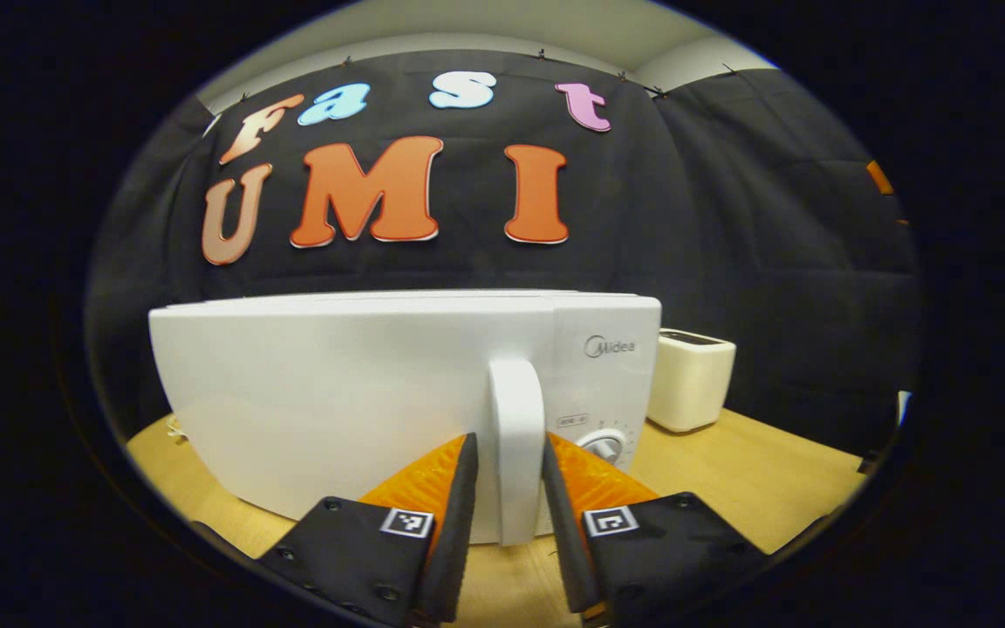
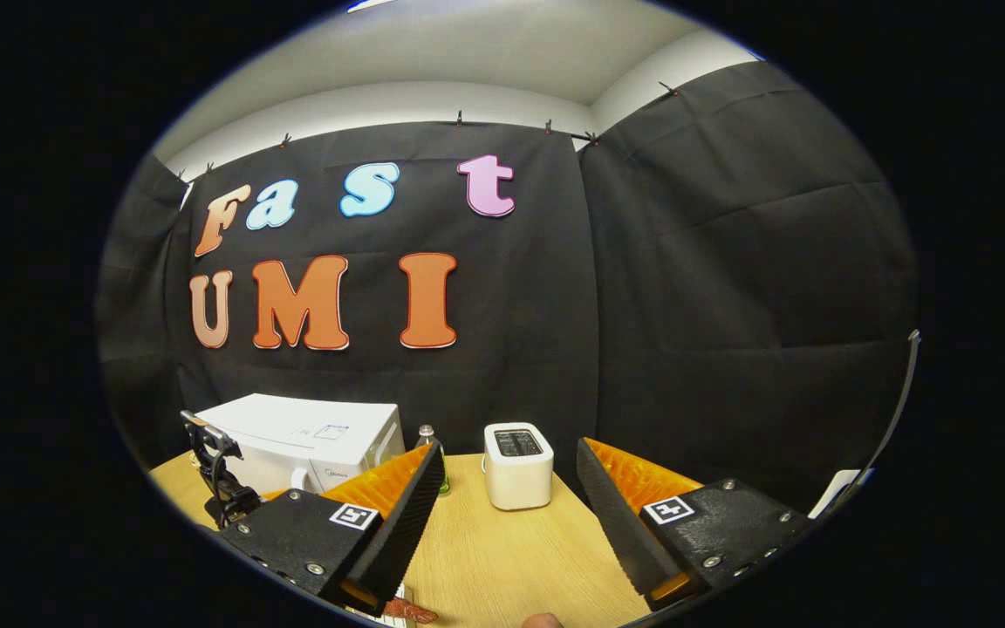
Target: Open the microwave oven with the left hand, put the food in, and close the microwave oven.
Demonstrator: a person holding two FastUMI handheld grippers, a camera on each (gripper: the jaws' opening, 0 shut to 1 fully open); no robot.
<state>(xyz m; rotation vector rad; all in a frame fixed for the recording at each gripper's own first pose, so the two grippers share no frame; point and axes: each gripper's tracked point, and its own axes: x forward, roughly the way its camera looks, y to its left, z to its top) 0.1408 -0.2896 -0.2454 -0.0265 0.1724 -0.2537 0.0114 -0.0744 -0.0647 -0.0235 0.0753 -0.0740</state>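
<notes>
The left tongs (image 1: pixel 509 471) are closing narrowly around the white microwave oven (image 1: pixel 363 392)'s upright door handle (image 1: pixel 516 436); the oven is sitting on the wooden counter (image 1: pixel 755 471). The right tongs (image 2: pixel 511 501) are hanging wide apart over the counter, near a white toaster (image 2: pixel 517 465).

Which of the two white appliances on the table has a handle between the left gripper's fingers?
The microwave oven: its vertical door handle sits between the left gripper fingers. The toaster stands apart, farther right.
</notes>
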